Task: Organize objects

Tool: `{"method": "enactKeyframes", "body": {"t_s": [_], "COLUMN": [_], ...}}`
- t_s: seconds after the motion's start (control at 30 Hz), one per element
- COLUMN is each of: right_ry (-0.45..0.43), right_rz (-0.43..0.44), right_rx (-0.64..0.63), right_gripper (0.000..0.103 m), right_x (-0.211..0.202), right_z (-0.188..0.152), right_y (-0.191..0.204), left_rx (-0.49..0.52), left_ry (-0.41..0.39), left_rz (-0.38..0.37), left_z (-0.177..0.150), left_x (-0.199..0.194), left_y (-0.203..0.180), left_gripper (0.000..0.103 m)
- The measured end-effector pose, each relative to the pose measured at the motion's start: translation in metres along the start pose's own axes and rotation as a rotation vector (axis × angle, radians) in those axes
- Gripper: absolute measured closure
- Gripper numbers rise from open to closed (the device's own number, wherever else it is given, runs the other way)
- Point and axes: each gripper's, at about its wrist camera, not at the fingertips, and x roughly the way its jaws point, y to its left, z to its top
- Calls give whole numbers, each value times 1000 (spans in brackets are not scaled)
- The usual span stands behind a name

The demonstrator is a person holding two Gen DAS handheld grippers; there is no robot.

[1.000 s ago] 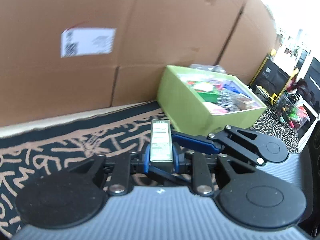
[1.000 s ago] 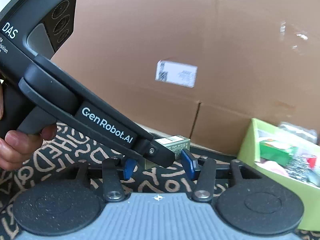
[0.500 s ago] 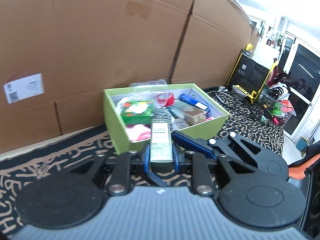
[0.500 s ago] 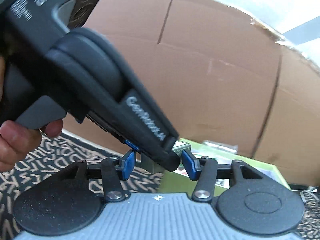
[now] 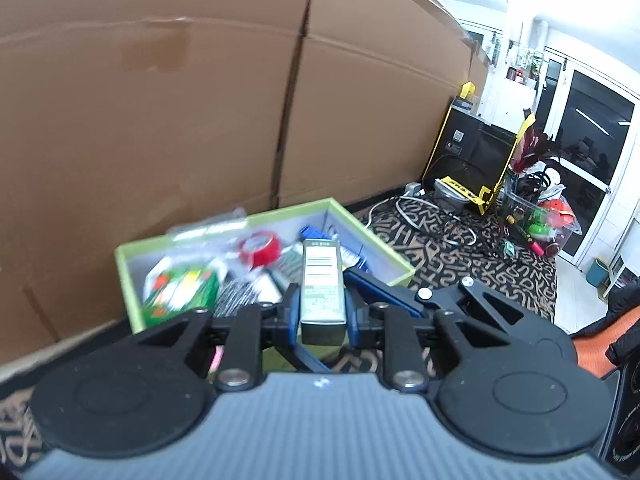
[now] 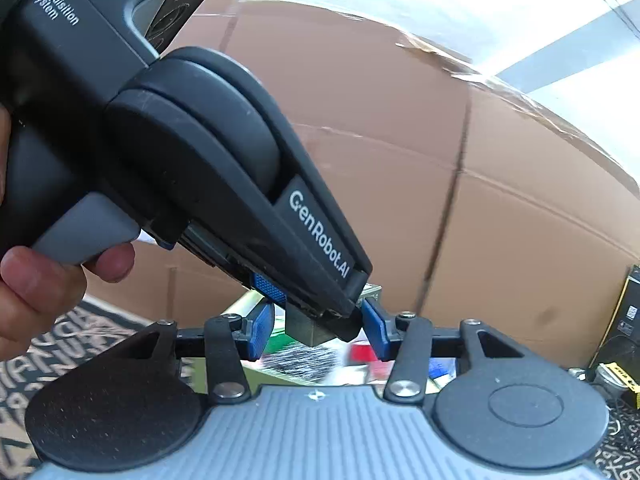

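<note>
My left gripper (image 5: 322, 312) is shut on a small olive-green carton (image 5: 322, 288) with a white barcode label, held above the near edge of a lime-green box (image 5: 384, 250) full of mixed items, among them a red tape roll (image 5: 260, 246) and a green packet (image 5: 180, 290). My right gripper (image 6: 318, 330) is open, its blue pads (image 6: 260, 330) either side of the carton (image 6: 304, 326) and the left gripper's tip (image 6: 344, 284), touching neither. The right gripper's open fingers (image 5: 384, 288) show in the left wrist view beside the carton.
Tall cardboard boxes (image 5: 180, 120) stand right behind the green box. The floor is a black and tan patterned rug (image 5: 460, 256). To the right lie white cables (image 5: 420, 216), a black and yellow case (image 5: 476, 156) and a clear bin of toys (image 5: 540, 220).
Both grippers have swung right and risen, from over the rug to over the green box. The left gripper still holds the carton. The right gripper stays open around it.
</note>
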Motion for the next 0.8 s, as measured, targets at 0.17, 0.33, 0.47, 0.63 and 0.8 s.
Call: {"method": "enactKeyframes", "body": {"t_s": [0.17, 0.33, 0.47, 0.63, 0.8], "right_ry": [10, 67, 75, 89, 107], "right_rz": [-28, -33, -33, -72, -61], "right_rx": [4, 67, 116, 119, 167], "right_gripper": [50, 42, 22, 15, 15], "right_x": [26, 56, 55, 42, 35], "right_z": [-9, -22, -35, -46, -45], "right_y": [-39, -69, -77, -79, -75], "left_rx": [12, 41, -72, -171, -195], "left_ry": [2, 3, -69, -51, -83], "left_rz": [-13, 1, 105, 93, 103], "left_z": [20, 26, 13, 1, -10], "left_x": [43, 86, 90, 81, 59], "left_y": [-13, -19, -4, 17, 21], "left_gripper": [81, 63, 0, 0, 0]}}
